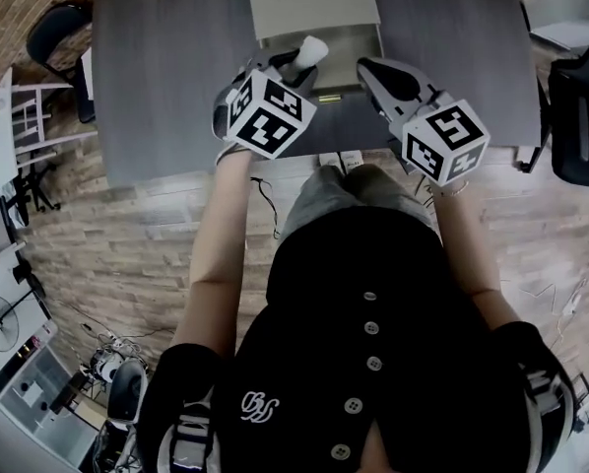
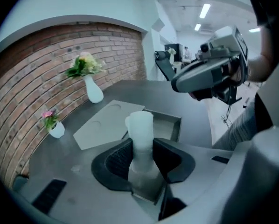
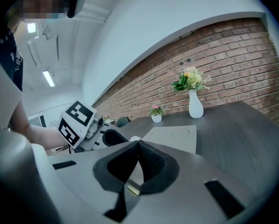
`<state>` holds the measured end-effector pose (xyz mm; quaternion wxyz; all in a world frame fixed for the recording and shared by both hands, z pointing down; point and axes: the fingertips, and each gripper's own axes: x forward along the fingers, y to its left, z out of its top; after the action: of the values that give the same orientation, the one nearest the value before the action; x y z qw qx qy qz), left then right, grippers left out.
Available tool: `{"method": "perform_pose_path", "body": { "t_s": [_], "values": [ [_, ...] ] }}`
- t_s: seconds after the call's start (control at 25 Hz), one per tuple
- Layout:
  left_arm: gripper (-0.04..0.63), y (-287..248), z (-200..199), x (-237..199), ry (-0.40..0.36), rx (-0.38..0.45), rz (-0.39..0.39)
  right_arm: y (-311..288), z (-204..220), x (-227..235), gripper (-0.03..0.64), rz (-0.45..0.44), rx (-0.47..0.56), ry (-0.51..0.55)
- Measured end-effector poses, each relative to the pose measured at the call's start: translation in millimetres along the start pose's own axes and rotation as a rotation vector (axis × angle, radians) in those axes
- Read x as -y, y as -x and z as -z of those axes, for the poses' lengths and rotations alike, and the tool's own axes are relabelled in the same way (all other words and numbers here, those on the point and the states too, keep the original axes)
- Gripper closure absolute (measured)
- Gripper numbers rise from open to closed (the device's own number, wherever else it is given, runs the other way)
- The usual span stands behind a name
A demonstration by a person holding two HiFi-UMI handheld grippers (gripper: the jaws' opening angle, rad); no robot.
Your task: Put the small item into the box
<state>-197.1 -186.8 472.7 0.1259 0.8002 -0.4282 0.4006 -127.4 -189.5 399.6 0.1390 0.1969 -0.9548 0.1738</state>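
Note:
A small white cylinder-shaped item [image 2: 140, 125] stands upright between the jaws of my left gripper [image 2: 142, 146], which is shut on it. In the head view that item [image 1: 311, 49] hangs over the near edge of the open grey box [image 1: 352, 47], whose flat lid [image 1: 312, 3] lies folded back behind it. Seen from the left gripper, the box tray [image 2: 170, 125] is just beyond the item. My right gripper [image 1: 365, 67] hovers to the right of the box, near its front corner. Its jaws [image 3: 138, 146] are shut with nothing between them.
The box sits on a dark grey table [image 1: 176, 57] against a brick wall. A tall white vase with flowers [image 2: 93, 91] and a small pot with pink flowers [image 2: 56, 129] stand at the table's far edge. Black chairs [image 1: 575, 116] flank the table.

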Motion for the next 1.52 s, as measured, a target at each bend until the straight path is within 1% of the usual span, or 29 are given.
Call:
{"method": "perform_pose_path", "body": {
  "t_s": [0.12,0.2,0.32,0.4,0.44,0.52,0.76,0.88,1.0,1.08,1.12,1.2,1.32,1.4,1.52],
  "values": [
    [0.463,-27,9,9,-0.127,-0.099,0.107,-4,8,8,0.612,-0.001,-0.021,-0.040],
    [0.463,-44,19,11,-0.191,-0.161,0.154,-7,15,12,0.612,-0.002,-0.040,-0.061],
    [0.463,-65,33,14,-0.293,-0.251,0.177,-7,26,17,0.612,0.008,-0.056,-0.086],
    [0.462,-74,40,14,-0.348,-0.300,0.184,-7,31,20,0.612,0.015,-0.060,-0.099],
    [0.462,-77,42,14,-0.363,-0.318,0.192,-7,33,22,0.612,0.018,-0.063,-0.103],
    [0.460,-82,44,15,-0.370,-0.338,0.209,-6,36,24,0.612,0.021,-0.070,-0.107],
    [0.454,-90,43,20,-0.389,-0.346,0.224,-4,44,27,0.612,0.025,-0.074,-0.127],
    [0.439,-90,42,16,-0.376,-0.338,0.209,-4,43,27,0.612,0.024,-0.076,-0.124],
    [0.384,-86,42,14,-0.374,-0.334,0.195,-3,43,26,0.612,0.023,-0.077,-0.118],
    [0.382,-80,38,13,-0.360,-0.313,0.189,-4,41,26,0.612,0.023,-0.073,-0.107],
    [0.382,-76,34,13,-0.340,-0.292,0.186,-4,40,26,0.612,0.022,-0.071,-0.100],
    [0.382,-62,23,11,-0.277,-0.228,0.181,-5,34,23,0.612,0.018,-0.070,-0.080],
    [0.383,-34,3,7,-0.148,-0.101,0.155,-9,23,16,0.612,0.003,-0.064,-0.046],
    [0.388,-15,-12,8,-0.074,-0.017,0.116,-7,15,11,0.612,-0.010,-0.056,-0.022],
    [0.413,11,-36,6,-0.013,0.087,0.026,-5,-3,7,0.612,-0.030,-0.042,0.016]
  ]
}}
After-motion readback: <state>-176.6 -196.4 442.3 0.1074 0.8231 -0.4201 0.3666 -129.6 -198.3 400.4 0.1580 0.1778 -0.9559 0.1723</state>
